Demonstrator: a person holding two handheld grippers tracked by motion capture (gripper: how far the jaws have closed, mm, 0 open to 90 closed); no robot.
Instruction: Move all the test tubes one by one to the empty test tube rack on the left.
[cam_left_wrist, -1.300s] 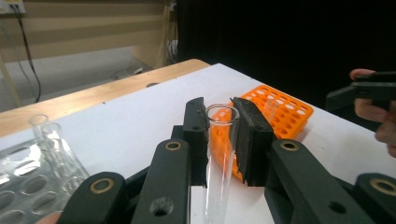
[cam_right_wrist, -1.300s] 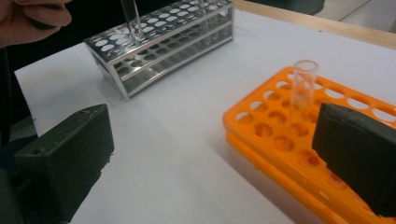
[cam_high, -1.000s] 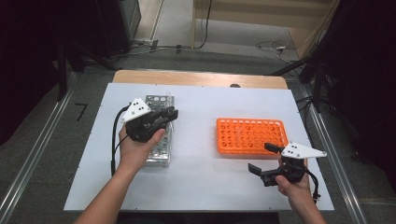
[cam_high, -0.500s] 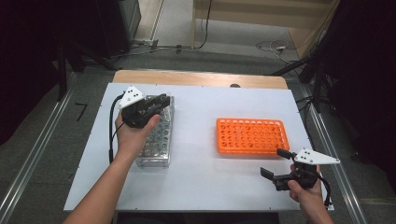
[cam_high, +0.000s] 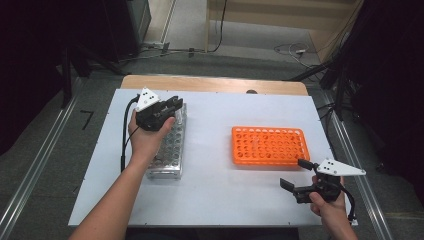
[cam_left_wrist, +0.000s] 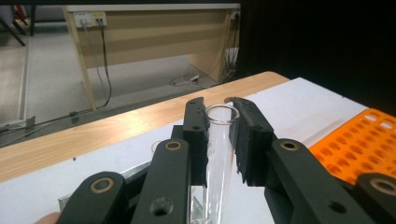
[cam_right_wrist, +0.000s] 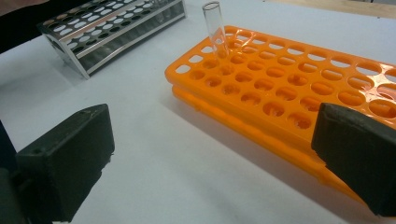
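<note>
In the left gripper view, a clear glass test tube (cam_left_wrist: 218, 154) stands upright between the black jaws, and my left gripper (cam_left_wrist: 219, 140) is shut on it just below its rim. From above, that gripper (cam_high: 172, 105) hovers over the far end of the metal tube rack (cam_high: 170, 150). The tube's lower end is hidden. My right gripper (cam_high: 294, 173) is open near the front right of the table, just in front of the orange rack (cam_high: 267, 145). Its view shows the jaws wide apart around bare table (cam_right_wrist: 212, 158), with one clear tube (cam_right_wrist: 215, 30) standing in the orange rack (cam_right_wrist: 289, 93).
The white table top (cam_high: 215, 185) carries both racks, the metal one (cam_right_wrist: 112, 28) on the left, the orange one on the right. A wooden strip (cam_high: 215, 84) runs along the far edge. Dark equipment and cables lie beyond.
My left hand has moved along the metal rack toward its far end. My right hand has drawn back a little from the orange rack toward the near right corner, then stayed put.
</note>
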